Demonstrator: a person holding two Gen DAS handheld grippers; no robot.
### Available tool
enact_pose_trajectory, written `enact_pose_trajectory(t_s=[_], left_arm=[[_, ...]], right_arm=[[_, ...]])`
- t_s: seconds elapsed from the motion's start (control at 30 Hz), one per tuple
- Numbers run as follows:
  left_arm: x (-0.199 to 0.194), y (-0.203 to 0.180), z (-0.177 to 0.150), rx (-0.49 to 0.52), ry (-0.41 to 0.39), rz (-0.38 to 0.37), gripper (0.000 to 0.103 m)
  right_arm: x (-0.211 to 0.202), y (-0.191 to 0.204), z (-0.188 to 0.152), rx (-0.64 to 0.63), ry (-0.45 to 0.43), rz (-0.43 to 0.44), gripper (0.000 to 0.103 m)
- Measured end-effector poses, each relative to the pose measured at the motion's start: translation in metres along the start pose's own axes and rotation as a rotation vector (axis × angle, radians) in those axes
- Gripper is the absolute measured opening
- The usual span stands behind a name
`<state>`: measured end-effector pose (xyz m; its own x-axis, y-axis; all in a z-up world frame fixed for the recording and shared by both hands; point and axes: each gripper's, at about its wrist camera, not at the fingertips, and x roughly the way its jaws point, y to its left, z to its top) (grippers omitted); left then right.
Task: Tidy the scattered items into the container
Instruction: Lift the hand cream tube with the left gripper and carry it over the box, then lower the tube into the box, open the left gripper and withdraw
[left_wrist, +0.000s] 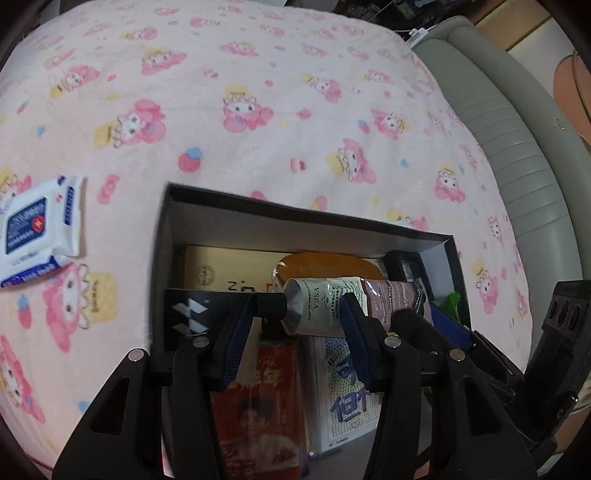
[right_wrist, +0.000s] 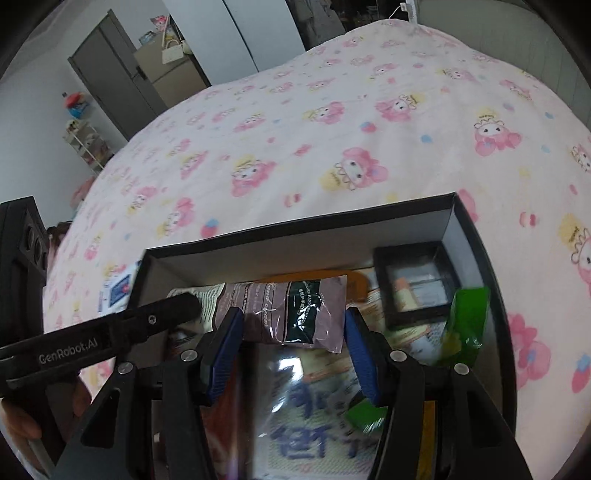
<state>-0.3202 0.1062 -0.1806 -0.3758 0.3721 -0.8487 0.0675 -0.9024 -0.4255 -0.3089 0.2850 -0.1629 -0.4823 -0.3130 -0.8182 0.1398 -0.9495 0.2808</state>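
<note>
Holding the hand-cream tube (left_wrist: 354, 306) in both grippers, left (left_wrist: 295, 339) and right (right_wrist: 291, 350), over the box (left_wrist: 306, 216), we risk uneven release tipping it out

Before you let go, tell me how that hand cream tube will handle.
The tube, gripped by the left gripper and the right gripper, looks soft: its foil body is creased, so it probably dents under the pads. The flat crimped end should keep it from rolling far. It seems light and likely to drop harmlessly into the box.
</note>
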Motion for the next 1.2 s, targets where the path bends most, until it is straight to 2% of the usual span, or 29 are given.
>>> enact_pose_trajectory(t_s=[0.17, 0.27, 0.37, 0.47, 0.57, 0.67, 0.8, 0.83, 0.97, 1.07, 1.2], left_arm=[[0.005, -0.001, 0.006, -0.001, 0.014, 0.027, 0.051], [-0.006, -0.001, 0.003, 0.015, -0.014, 0.029, 0.051], [-0.021, -0.004, -0.003, 0.042, -0.055, 0.047, 0.051], [-0.025, -0.004, -0.008, 0.061, -0.036, 0.028, 0.05], [-0.02, -0.009, -0.015, 0.09, 0.016, 0.021, 0.048], [-0.006, -0.02, -0.025, 0.142, 0.092, 0.031, 0.042], [0.019, -0.029, -0.031, 0.185, 0.166, 0.073, 0.031], [0.022, -0.029, -0.028, 0.183, 0.167, 0.082, 0.027], [0.034, -0.023, -0.014, 0.166, 0.155, 0.115, 0.027], [0.037, -0.018, -0.003, 0.145, 0.133, 0.111, 0.027], [0.026, -0.015, -0.002, 0.133, 0.107, 0.07, 0.028]], right_arm=[[0.006, 0.003, 0.003, -0.016, -0.037, -0.052, 0.052], [-0.004, 0.0, 0.003, 0.002, -0.054, 0.0, 0.052], [-0.019, -0.002, 0.003, 0.013, -0.106, -0.029, 0.052], [-0.03, -0.003, -0.001, 0.01, -0.121, -0.078, 0.052], [-0.029, 0.002, -0.007, -0.027, -0.073, -0.152, 0.052], [-0.029, 0.01, -0.011, -0.103, -0.064, -0.236, 0.052], [-0.012, 0.016, -0.017, -0.204, -0.009, -0.283, 0.052], [-0.005, 0.015, -0.019, -0.22, 0.017, -0.278, 0.052], [0.01, 0.019, -0.023, -0.291, 0.052, -0.295, 0.052], [0.011, 0.02, -0.019, -0.29, 0.058, -0.243, 0.052], [0.007, 0.01, -0.016, -0.236, 0.057, -0.261, 0.052]])
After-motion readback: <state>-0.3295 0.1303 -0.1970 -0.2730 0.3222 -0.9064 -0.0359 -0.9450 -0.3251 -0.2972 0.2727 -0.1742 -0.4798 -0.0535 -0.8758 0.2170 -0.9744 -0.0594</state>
